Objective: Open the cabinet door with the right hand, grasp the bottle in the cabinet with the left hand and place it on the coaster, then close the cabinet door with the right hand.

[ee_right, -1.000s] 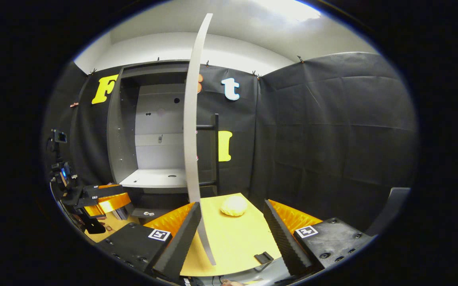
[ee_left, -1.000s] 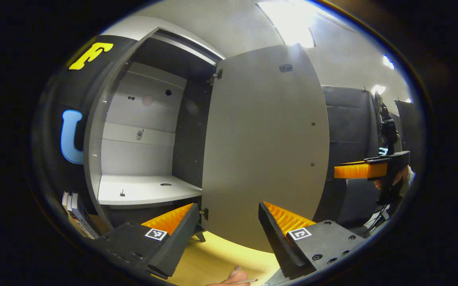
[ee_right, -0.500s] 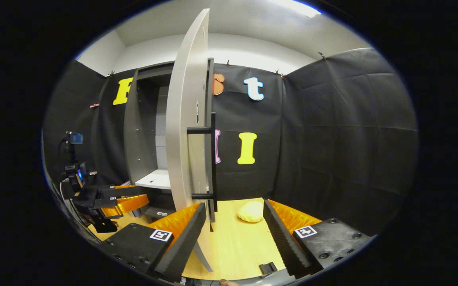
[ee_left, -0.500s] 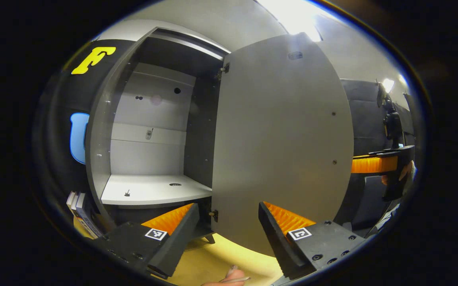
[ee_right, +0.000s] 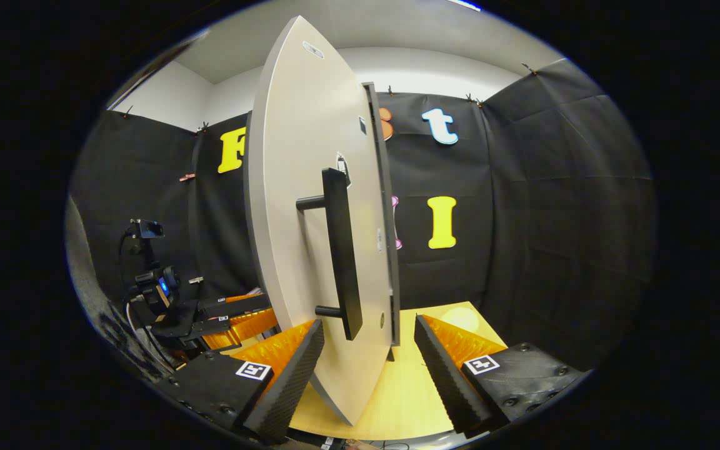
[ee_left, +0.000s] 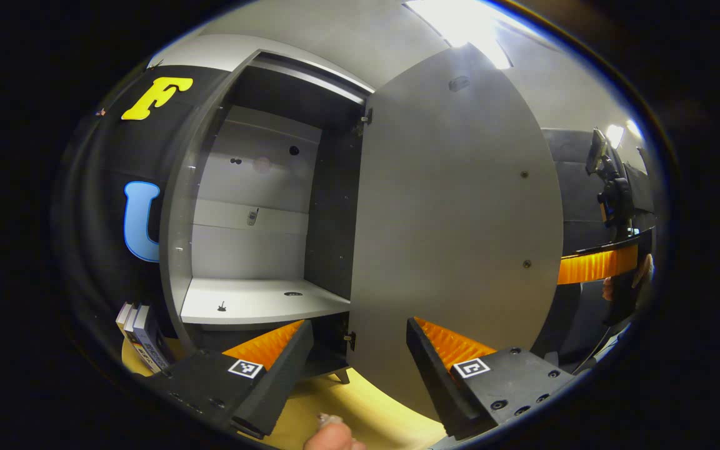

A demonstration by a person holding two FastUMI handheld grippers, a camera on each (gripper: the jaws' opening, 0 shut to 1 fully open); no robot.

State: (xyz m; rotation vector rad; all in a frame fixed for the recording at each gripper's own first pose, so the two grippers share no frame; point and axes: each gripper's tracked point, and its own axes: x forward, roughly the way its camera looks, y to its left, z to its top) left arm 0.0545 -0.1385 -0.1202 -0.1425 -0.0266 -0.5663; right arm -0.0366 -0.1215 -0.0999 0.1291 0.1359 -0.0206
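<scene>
Lighting is overhead: a ceiling light (ee_left: 460,22) burns out to white glare in the left gripper view. The cabinet door (ee_left: 454,231) is evenly lit there; the cabinet interior (ee_left: 254,219) is dimmer, with its right inner wall in shadow. In the right gripper view the worktop (ee_right: 397,387) is bright. Both views are sharp at centre, with strong fisheye bending of straight edges and darkening towards the rim.

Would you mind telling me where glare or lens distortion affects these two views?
Left gripper view: a ceiling light blows out to white above the cabinet door, whose flat panel bulges into a curve. Right gripper view: the door bows likewise, lighting is even, and its handle stays sharp.
</scene>
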